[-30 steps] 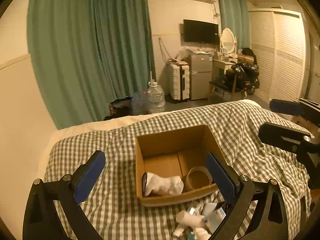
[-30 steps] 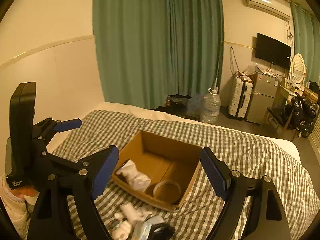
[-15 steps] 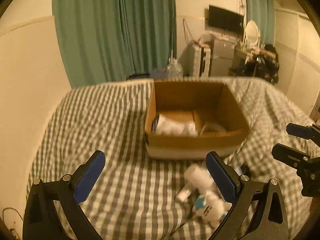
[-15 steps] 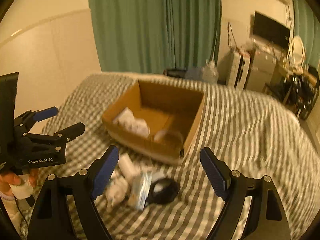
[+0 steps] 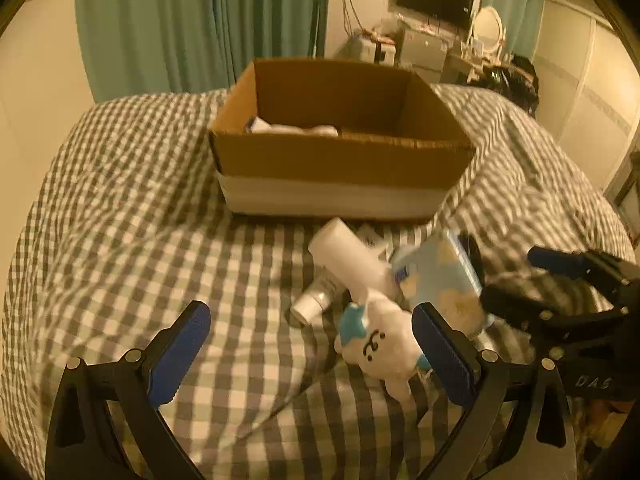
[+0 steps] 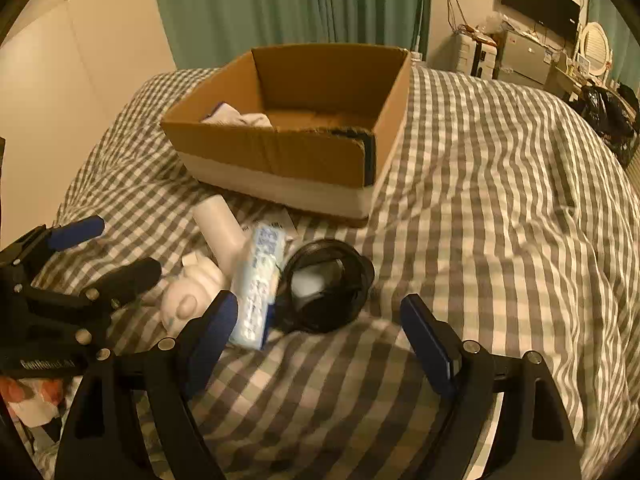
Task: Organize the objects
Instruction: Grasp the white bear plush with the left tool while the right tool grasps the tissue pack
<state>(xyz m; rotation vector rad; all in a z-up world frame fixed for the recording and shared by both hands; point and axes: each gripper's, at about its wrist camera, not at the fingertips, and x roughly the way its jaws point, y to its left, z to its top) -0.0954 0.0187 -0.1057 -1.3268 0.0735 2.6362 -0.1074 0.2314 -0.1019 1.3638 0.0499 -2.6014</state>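
Cardboard box (image 5: 340, 152) sits on checked bedspread (image 5: 160, 220), open-topped, brown w/ pale band along base; white crumpled item (image 6: 240, 118) lies inside at its left end. Loose pile lies on bedspread just in front of box: white cylindrical bottle (image 5: 348, 256) on its side, light-blue packet (image 5: 436, 276) w/ blue print leaning against it, white plush toy (image 5: 380, 344) w/ blue patches and black squiggle mark, smaller white tube (image 5: 312, 304) partly under bottle.

Left gripper (image 5: 308, 356) is spread wide, nothing between blue pads, hovering above bedspread w/ right finger beside plush. Right gripper (image 6: 316, 340) also spread wide and empty, over bedspread near pile.

Right wrist view shows round black item (image 6: 328, 284) w/ pale patch inside, touching packet's right side; left wrist view catches only a dark sliver of it behind packet. Right view also shows box's near-right corner w/ dark tape strip. Left wrist view gives plush's front and squiggle; right view sees it only as a plain pale lump. Each view shows the other gripper at frame edge. Green curtains (image 6: 280, 8) hang behind bed.
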